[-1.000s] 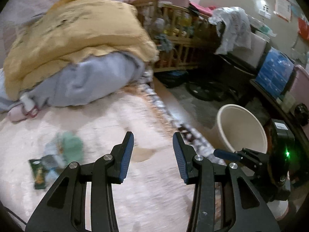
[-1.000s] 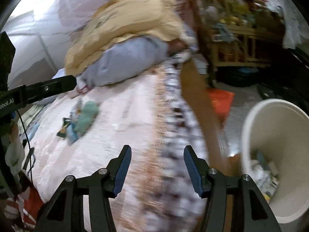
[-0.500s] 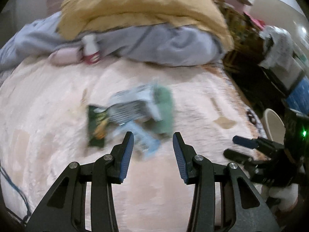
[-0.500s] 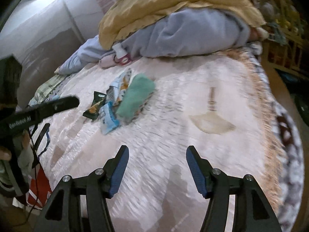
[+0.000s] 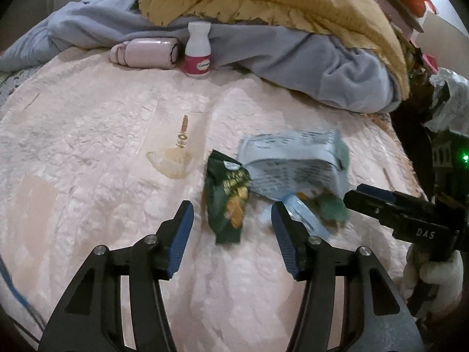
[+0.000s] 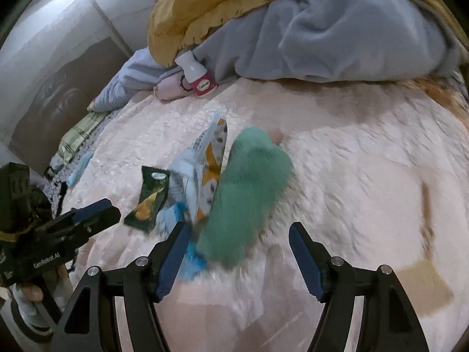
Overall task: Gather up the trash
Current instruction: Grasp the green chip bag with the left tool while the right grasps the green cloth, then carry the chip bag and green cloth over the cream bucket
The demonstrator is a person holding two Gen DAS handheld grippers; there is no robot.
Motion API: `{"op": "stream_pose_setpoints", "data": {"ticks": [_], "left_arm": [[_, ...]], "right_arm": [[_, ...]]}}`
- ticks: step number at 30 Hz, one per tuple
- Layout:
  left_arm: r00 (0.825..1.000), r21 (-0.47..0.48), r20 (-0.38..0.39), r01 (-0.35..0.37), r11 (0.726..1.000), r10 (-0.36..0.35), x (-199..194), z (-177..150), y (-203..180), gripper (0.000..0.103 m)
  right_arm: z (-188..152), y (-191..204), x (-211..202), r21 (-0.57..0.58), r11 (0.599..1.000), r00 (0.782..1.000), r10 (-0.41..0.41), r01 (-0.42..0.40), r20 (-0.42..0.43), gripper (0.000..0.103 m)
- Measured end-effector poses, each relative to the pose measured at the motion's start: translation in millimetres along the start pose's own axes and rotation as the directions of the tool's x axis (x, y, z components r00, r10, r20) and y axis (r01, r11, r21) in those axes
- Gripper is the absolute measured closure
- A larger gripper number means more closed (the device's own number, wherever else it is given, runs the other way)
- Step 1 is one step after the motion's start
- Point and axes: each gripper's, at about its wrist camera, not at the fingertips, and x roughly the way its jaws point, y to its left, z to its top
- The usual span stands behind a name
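Left wrist view: the left gripper point(image 5: 231, 223) has its jaws opening, pads touching nothing, with the dark green snack packet point(image 5: 227, 199) lying between and just ahead of them.
Right wrist view: the right gripper point(image 6: 237, 249) also has its jaws opening and holds nothing; the near end of the green fuzzy item point(image 6: 246, 193) sits between them.
Trash pile: all on the pink bedspread point(image 5: 88, 146); beside the dark green snack packet lie a pale blue wrapper point(image 5: 296, 161) and then the green fuzzy item.
Step in hand: the approach, by my judgement; nothing is picked yet.
Next move: each gripper probably needs to drop onto one piece and close without dragging its neighbours.
Only the left view shows: the white bottle point(image 5: 198, 50) standing upright, well beyond the packet.
Only the right view shows: the green item's full length and an orange-printed wrapper point(image 6: 212, 173) against it.
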Motion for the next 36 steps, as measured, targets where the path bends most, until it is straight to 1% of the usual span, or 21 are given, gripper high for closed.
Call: {"op": "stream_pose_setpoints", "data": {"ticks": [4, 5, 6, 7, 8, 9, 10, 13, 18, 23, 27, 30, 36], "left_arm": [[0.999, -0.017, -0.034, -0.009, 1.000, 0.009, 30.7, 9.1, 7.3, 0.050], [0.999, -0.025, -0.051, -0.003, 1.000, 0.002, 37.7, 9.8, 8.7, 0.054], [0.998, -0.036, -0.065, 0.012, 0.999, -0.014, 43.3, 9.9, 10.1, 0.061], [0.996, -0.052, -0.083, 0.029, 0.998, -0.034, 48.3, 9.3, 11.1, 0.080], [0.994, -0.069, -0.102, 0.040, 0.997, -0.047, 51.8, 8.0, 12.0, 0.085], [0.993, -0.080, -0.102, 0.050, 0.996, -0.058, 51.7, 6.9, 12.9, 0.085], [0.994, -0.082, -0.094, 0.057, 0.995, -0.065, 49.1, 5.1, 12.4, 0.089], [0.996, -0.046, -0.059, 0.063, 0.997, -0.066, 32.4, 1.1, 4.5, 0.090], [0.994, -0.028, -0.028, 0.106, 0.994, -0.107, -0.6, -2.0, -8.7, 0.091], [0.992, -0.011, -0.004, 0.124, 0.992, -0.124, -31.0, -6.9, -24.7, 0.091], [0.988, 0.021, 0.019, 0.151, 0.988, -0.151, -50.6, -10.4, -46.3, 0.091], [0.987, 0.054, 0.029, 0.157, 0.986, -0.159, -59.2, -13.7, -64.9, 0.091], [0.983, 0.114, 0.019, 0.181, 0.977, -0.185, -65.3, -25.6, -106.8, 0.091]], "right_arm": [[11.7, 0.2, 21.1, -0.008, 1.000, 1.000, 0.016, -0.017, -0.021, 0.035], [12.8, 0.2, 27.6, -0.014, 1.000, 1.000, 0.016, -0.016, -0.026, 0.036], [13.1, -0.4, 32.0, -0.017, 1.000, 0.999, 0.016, -0.016, -0.030, 0.050], [11.6, -0.8, 34.1, -0.020, 1.000, 0.999, 0.014, -0.014, -0.030, 0.058], [9.3, -1.4, 33.8, -0.027, 1.000, 1.000, 0.000, -0.001, -0.028, 0.062], [7.5, -1.7, 31.2, -0.031, 1.000, 1.000, 0.004, -0.005, -0.022, 0.070], [4.1, -2.4, 23.7, -0.039, 0.999, 1.000, 0.011, -0.011, -0.010, 0.070], [-5.9, -1.8, -0.8, -0.076, 0.997, 1.000, -0.005, 0.007, 0.031, 0.071], [-29.3, -7.0, -41.0, -0.097, 0.995, 0.998, -0.021, 0.027, 0.060, 0.071], [-61.8, -16.6, -81.4, -0.065, 0.997, 0.995, -0.026, 0.032, 0.091, 0.071], [-86.9, -22.0, -104.3, -0.042, 0.999, 0.996, -0.026, 0.030, 0.090, 0.071], [-102.6, -26.1, -121.2, -0.030, 0.999, 0.995, -0.035, 0.038, 0.096, 0.071], [-119.5, -34.6, -148.9, 0.000, 0.999, 0.990, -0.043, 0.044, 0.134, 0.071]]}}
